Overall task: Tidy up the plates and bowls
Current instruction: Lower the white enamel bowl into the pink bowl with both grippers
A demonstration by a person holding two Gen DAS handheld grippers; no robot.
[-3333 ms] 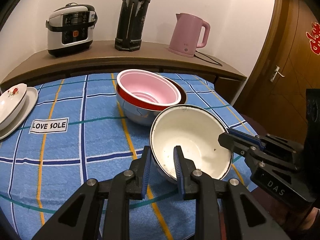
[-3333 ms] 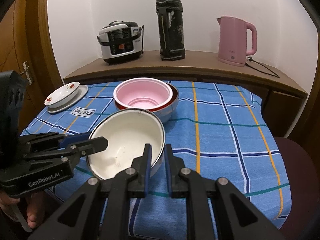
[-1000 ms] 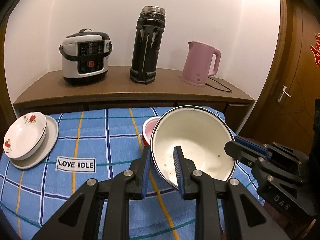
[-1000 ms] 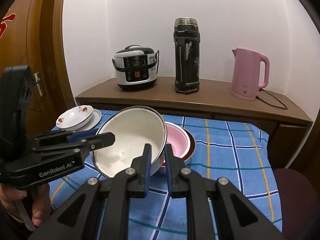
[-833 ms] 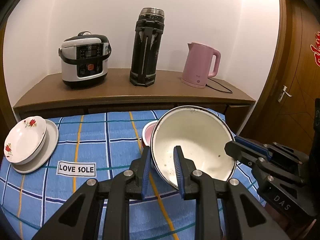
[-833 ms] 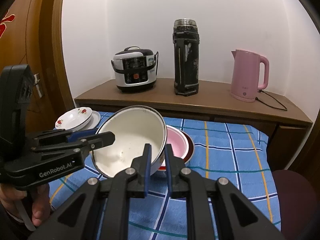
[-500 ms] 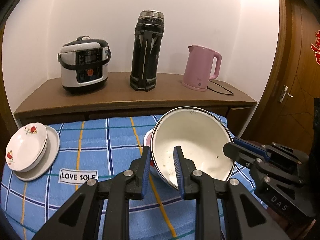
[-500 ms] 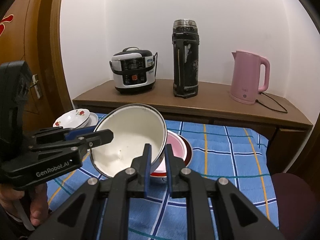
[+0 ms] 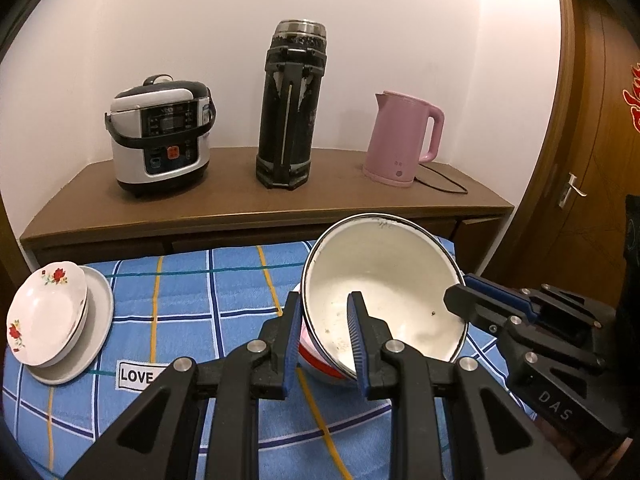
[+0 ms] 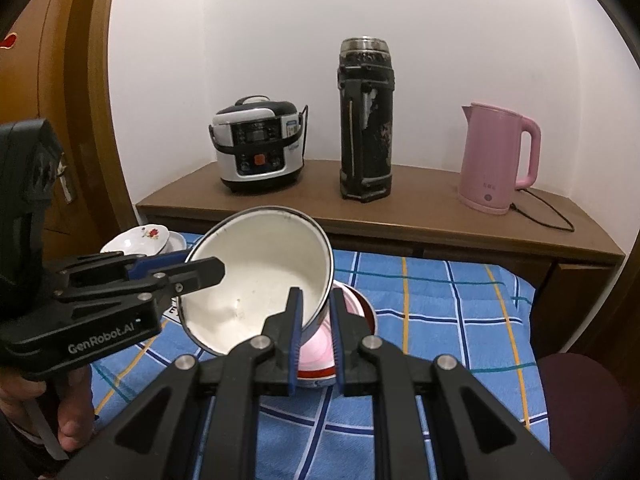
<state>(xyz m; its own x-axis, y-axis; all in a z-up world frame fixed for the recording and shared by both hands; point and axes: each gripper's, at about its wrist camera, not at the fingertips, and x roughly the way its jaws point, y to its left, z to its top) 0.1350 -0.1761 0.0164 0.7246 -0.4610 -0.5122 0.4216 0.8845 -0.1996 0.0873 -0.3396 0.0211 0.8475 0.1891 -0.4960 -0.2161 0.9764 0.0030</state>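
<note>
Table [image 9: 224,280]: blue checked cloth spread below and ahead of both claws; compared with the pictures from a few seconds back, more of the back shelf and less of the cloth fills each view, so both claws read as having risen and drawn back.
White bowl [image 9: 384,288]: the task's thing in hand; held clear of the cloth, tilted with its mouth toward the cameras; a few seconds ago it sat on the cloth just in front of the pink stack, now it hangs over that stack.
Pink bowl stack [image 10: 320,354]: directly under the white bowl, mostly hidden by it; only a red-and-pink edge shows between the right claw's fingers; judged the likely nesting place.
Plate and flowered dish [image 9: 48,316]: far to the left of the left claw, stacked, untouched.
Left gripper [image 9: 323,322]: narrow, clamped on the near rim of the white bowl, one finger outside, one inside.
Right gripper [image 10: 316,312]: narrow, clamped on the bowl's right rim in the same way; seen from the left wrist it grips at the bowl's far right edge.
Meaning for the task: the lift looks done; what remains, by judgement, is levelling the bowl and lowering it into the pink stack without knocking the rims.
</note>
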